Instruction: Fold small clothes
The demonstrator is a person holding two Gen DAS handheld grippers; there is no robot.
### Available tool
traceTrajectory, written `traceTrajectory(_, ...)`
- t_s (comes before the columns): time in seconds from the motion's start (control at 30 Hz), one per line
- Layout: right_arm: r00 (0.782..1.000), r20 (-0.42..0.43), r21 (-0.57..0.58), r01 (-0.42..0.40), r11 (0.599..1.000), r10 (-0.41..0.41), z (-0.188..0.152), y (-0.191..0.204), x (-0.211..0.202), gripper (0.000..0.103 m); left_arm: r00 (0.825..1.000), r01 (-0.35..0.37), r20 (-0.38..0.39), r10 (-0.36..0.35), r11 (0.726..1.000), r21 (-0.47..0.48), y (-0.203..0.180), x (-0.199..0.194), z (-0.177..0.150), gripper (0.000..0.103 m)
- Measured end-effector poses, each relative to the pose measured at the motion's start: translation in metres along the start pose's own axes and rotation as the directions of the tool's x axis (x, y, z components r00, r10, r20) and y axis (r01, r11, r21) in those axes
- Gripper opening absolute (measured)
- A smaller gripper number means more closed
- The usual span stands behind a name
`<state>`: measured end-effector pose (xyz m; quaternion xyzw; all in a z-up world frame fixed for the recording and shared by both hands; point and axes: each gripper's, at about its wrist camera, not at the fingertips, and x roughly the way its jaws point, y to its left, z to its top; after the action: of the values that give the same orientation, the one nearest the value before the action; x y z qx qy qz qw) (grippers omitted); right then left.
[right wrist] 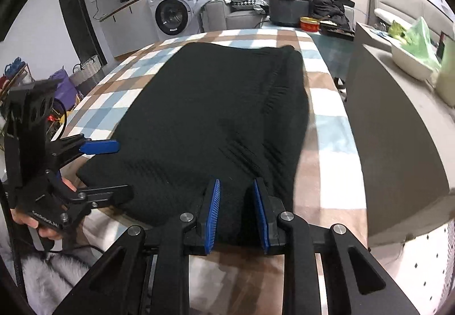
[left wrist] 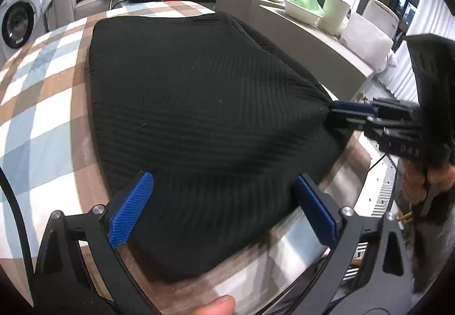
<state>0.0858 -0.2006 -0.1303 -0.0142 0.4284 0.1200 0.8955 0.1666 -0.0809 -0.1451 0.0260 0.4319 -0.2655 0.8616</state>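
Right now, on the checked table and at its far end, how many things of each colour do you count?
Black: 3, the ribbed knit garment, the pot, the tray
Red: 1, the tin
Total: 4

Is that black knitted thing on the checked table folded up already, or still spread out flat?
Mostly spread out. The black knit garment lies flat across the checked tablecloth; only its right side shows a doubled layer. How many folds it has, I cannot tell.
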Motion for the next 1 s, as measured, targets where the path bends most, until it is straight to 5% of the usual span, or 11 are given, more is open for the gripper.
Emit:
traceTrajectory(0.2,0.999,0.043,-0.039,0.015,0.999,-0.013,0.005,0.011,-0.013,0.025,1.0,-0.001,-0.011,0.001,1.0,0.011,0.0,-0.008,0.0,0.098)
traceTrajectory(0.4,1.0,0.024,0.079,-0.023,0.997,0.021,0.017,-0.002,0.014,0.026,0.999,0.021,-0.025,-0.022,0.999,-0.036,0.006,0.007,0.013,0.098)
traceTrajectory(0.57,0.993,0.054,0.174,-0.117,0.978,0.109,0.021,-0.019,0.013,0.027,1.0,-0.015,-0.016,0.016,1.0,0.023,0.001,0.008,0.007,0.098)
traceTrajectory(0.7,0.994,0.051,0.205,-0.107,0.973,0.099,0.033,-0.029,0.023,0.031,1.0,-0.008,-0.016,0.008,1.0,0.013,0.002,0.011,0.007,0.099)
traceTrajectory(1.0,0.975,0.039,0.311,-0.221,0.924,0.22,0.064,-0.045,0.065,0.028,1.0,0.007,-0.017,-0.007,1.0,0.012,0.005,0.01,0.007,0.099)
